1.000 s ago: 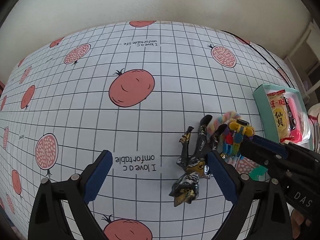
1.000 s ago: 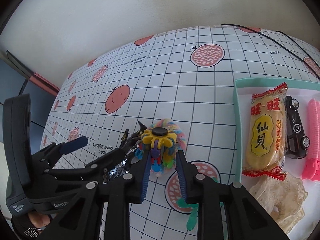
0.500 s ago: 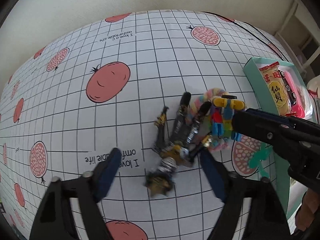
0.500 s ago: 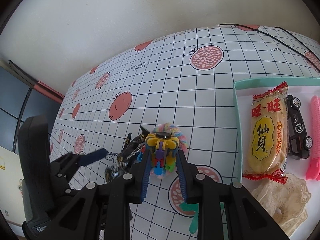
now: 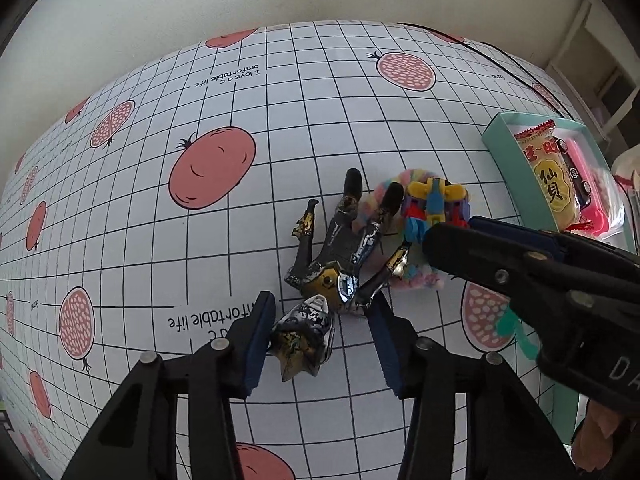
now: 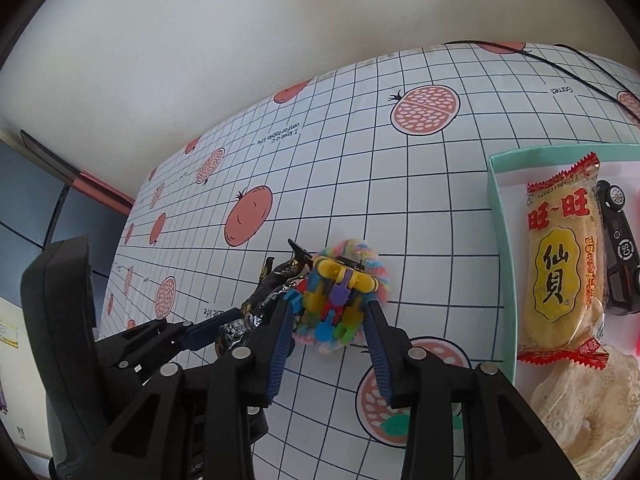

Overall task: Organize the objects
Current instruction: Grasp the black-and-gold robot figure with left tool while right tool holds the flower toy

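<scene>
Toys lie in a small heap on the gridded cloth [image 5: 360, 80], with the teal tray [image 6: 493, 200] off to my right already holding a snack pack [image 6: 560, 264], a toy car [image 6: 618, 248] and something pink. Largest in the heap is the figure [image 5: 340, 264], black, gold and silver, lying flat with legs pointing away; it looks like stiff, light plastic with thin limbs that could snag, so I judge the head or chest the safest place to pinch. My left gripper [image 5: 320, 344] is spread, its pads either side of the head, not yet touching. Under the figure's leg sits a soft pastel ring [image 6: 372, 258], fluffy and squashy. On it rests the block toy [image 6: 336, 300], hard and probably loosely jointed, best taken across its body; my right gripper [image 6: 328, 344] is spread around it, touching nothing. Only the left view shows the figure whole; only the right view shows the tray's contents clearly.
</scene>
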The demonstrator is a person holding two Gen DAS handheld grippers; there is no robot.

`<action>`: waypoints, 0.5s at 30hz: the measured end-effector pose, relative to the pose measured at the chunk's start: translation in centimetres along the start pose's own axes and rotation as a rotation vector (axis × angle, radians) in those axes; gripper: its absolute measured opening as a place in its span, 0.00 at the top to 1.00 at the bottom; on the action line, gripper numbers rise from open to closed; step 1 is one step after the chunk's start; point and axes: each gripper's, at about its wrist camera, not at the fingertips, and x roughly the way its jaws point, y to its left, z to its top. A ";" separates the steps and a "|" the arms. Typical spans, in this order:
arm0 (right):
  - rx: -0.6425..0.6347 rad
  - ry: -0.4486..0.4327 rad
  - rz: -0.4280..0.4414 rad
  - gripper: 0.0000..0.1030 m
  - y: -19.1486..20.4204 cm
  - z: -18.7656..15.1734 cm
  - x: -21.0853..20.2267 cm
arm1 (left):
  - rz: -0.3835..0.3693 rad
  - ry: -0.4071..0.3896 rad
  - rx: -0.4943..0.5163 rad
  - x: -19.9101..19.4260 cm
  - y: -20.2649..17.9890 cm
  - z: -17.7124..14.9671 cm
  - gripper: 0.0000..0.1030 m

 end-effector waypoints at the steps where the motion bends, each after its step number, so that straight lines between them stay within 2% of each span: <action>1: 0.000 -0.002 -0.003 0.61 0.0 0.0 0.1 | 0.000 -0.001 0.002 0.0 0.0 0.0 0.53; 9: 0.062 -0.009 0.029 0.61 -0.8 0.1 0.7 | 0.004 -0.005 0.037 -0.1 -0.4 -0.1 0.58; 12: 0.085 -0.024 0.042 0.54 -1.0 0.2 0.6 | -0.010 -0.004 0.043 0.0 -1.0 0.0 0.66; 15: 0.096 -0.044 0.043 0.52 -1.0 0.4 0.4 | 0.000 -0.005 0.051 0.0 -0.5 -0.1 0.66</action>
